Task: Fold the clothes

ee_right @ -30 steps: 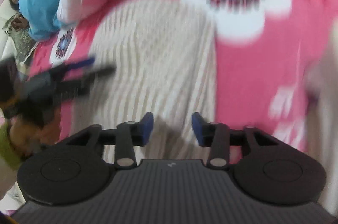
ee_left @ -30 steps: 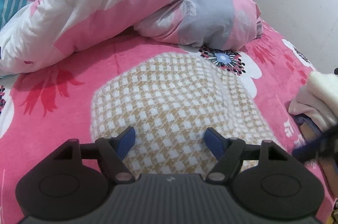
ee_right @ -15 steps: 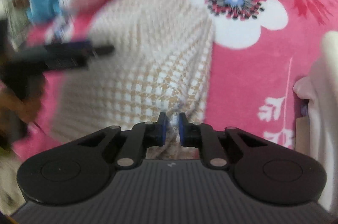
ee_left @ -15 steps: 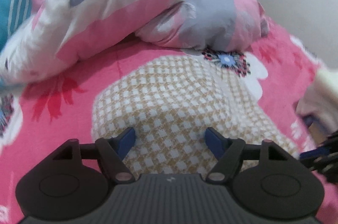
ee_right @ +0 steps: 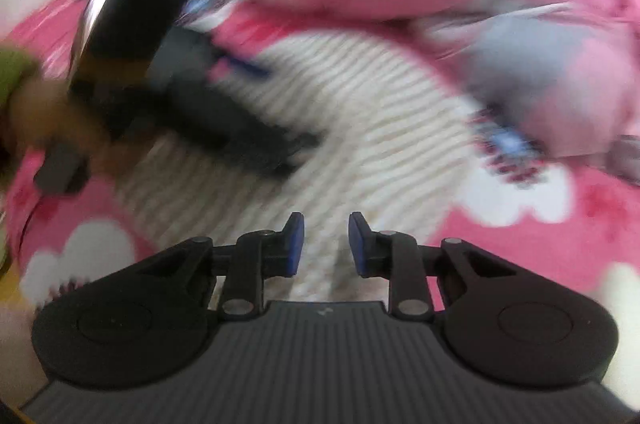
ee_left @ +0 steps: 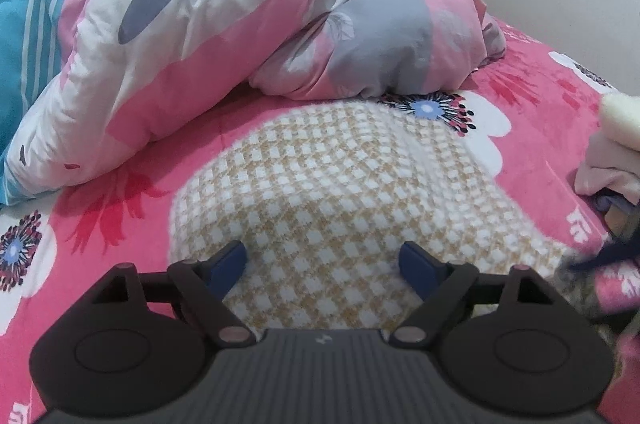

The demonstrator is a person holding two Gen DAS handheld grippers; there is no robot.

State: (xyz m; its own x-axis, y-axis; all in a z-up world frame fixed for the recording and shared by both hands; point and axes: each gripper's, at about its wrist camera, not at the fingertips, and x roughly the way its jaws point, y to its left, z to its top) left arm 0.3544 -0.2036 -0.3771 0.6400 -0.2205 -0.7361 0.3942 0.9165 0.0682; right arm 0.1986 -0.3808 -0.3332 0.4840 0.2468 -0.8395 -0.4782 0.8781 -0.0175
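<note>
**Checked garment flat on the bed, both grippers over its near edge**

A pink plush bedspread with white flowers covers the whole surface. Across its far side lies a bulky pink, white and grey quilt, bunched up, with a teal striped pillow behind it at the left. In the middle of the bedspread, just in front of the quilt, lies the tan-and-white checked knit garment, spread flat. At the right edge sits a small pile of cream and pale pink clothes.

The left gripper hovers above the garment's near edge; its jaws have just been opening and stand wide apart, with only the flat fabric below them. The right gripper, seen in a badly blurred view, is over the same garment; its jaws have just been parting after a near close and stand a little apart, and no fabric is caught between the blue pads.
</note>
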